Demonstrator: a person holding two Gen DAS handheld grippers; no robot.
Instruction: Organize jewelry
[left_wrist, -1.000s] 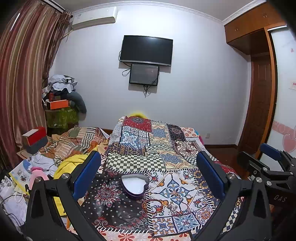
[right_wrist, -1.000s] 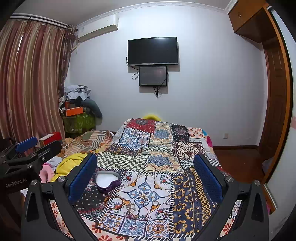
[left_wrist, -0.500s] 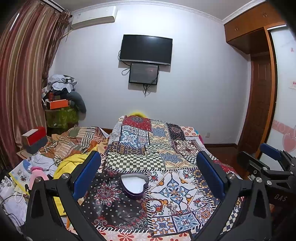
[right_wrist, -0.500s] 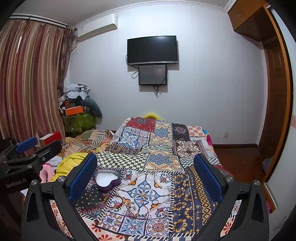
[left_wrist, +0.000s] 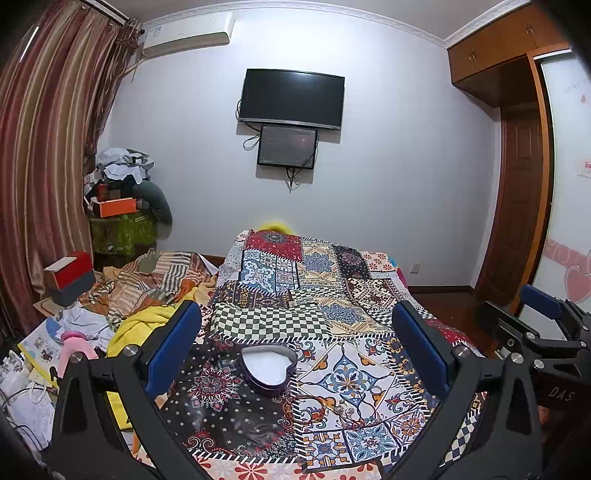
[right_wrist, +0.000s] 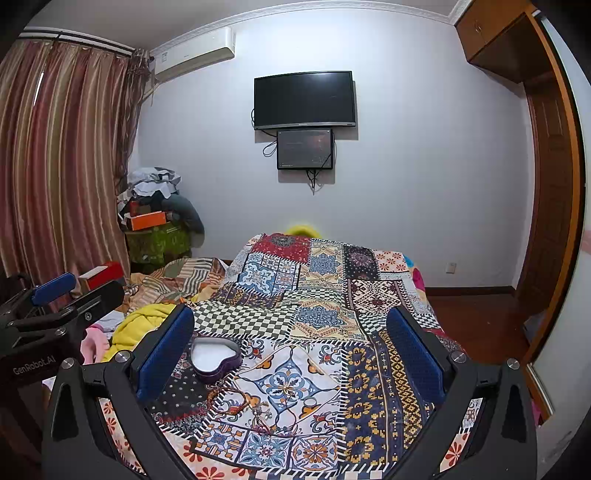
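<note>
A purple heart-shaped box (left_wrist: 269, 372) with a white lining lies open on the patchwork quilt (left_wrist: 317, 295); the right wrist view has the box (right_wrist: 215, 359) at lower left. Loose jewelry, a beaded bracelet (left_wrist: 304, 406) and thin chains with a ring (right_wrist: 309, 403), lies on the quilt just right of the box. My left gripper (left_wrist: 295, 343) hangs open above the box. My right gripper (right_wrist: 291, 350) is open above the jewelry (right_wrist: 258, 410). Nothing sits between either pair of blue pads.
A yellow blanket (left_wrist: 142, 326) and striped bedding (left_wrist: 155, 280) pile up left of the quilt. Boxes, bags and papers (left_wrist: 70, 273) crowd the left floor by the curtain (left_wrist: 40, 166). A TV (left_wrist: 291, 98) hangs on the far wall; a wooden door (left_wrist: 521, 221) stands right.
Both views have tilted very slightly upward, so the box and jewelry sit a touch lower in frame. Nothing was taken hold of or moved.
</note>
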